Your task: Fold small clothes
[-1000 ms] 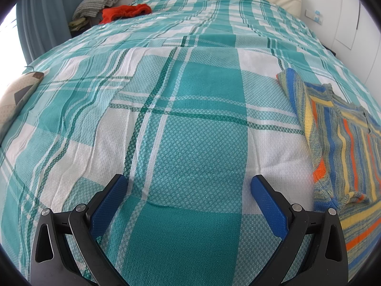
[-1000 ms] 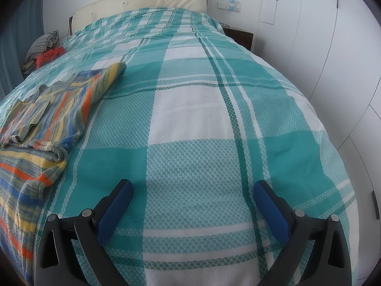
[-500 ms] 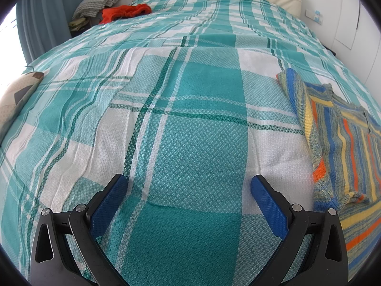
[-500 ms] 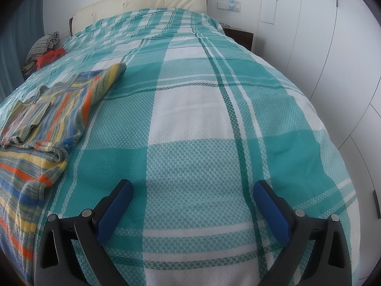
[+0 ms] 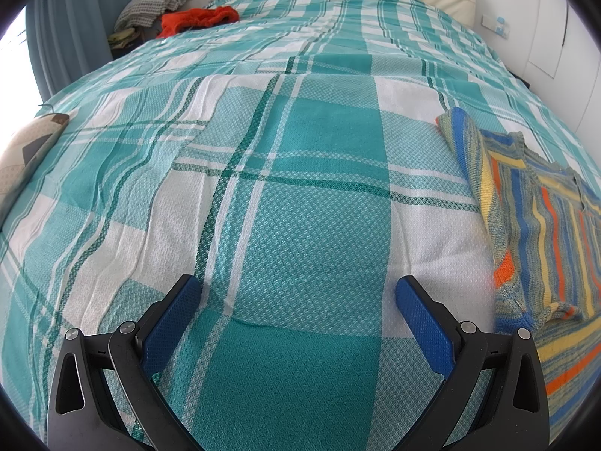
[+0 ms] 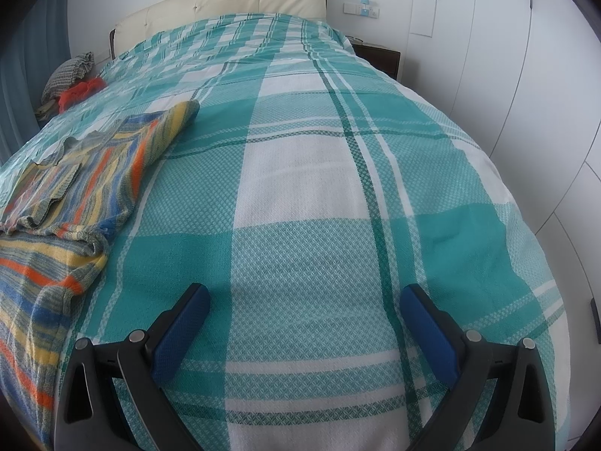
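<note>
A small striped knit sweater (image 5: 541,225), in blue, yellow, orange and grey, lies flat on the bed with a sleeve folded across its body. It is at the right edge of the left wrist view and at the left of the right wrist view (image 6: 75,195). My left gripper (image 5: 296,293) is open and empty over bare bedspread, left of the sweater. My right gripper (image 6: 304,300) is open and empty over bare bedspread, right of the sweater. Neither touches the sweater.
The bed is covered by a teal and white plaid bedspread (image 5: 300,150). A red garment (image 5: 199,18) and a grey folded cloth (image 5: 154,2) lie at the far left by the headboard (image 6: 225,3). White wardrobe doors (image 6: 526,112) stand right of the bed.
</note>
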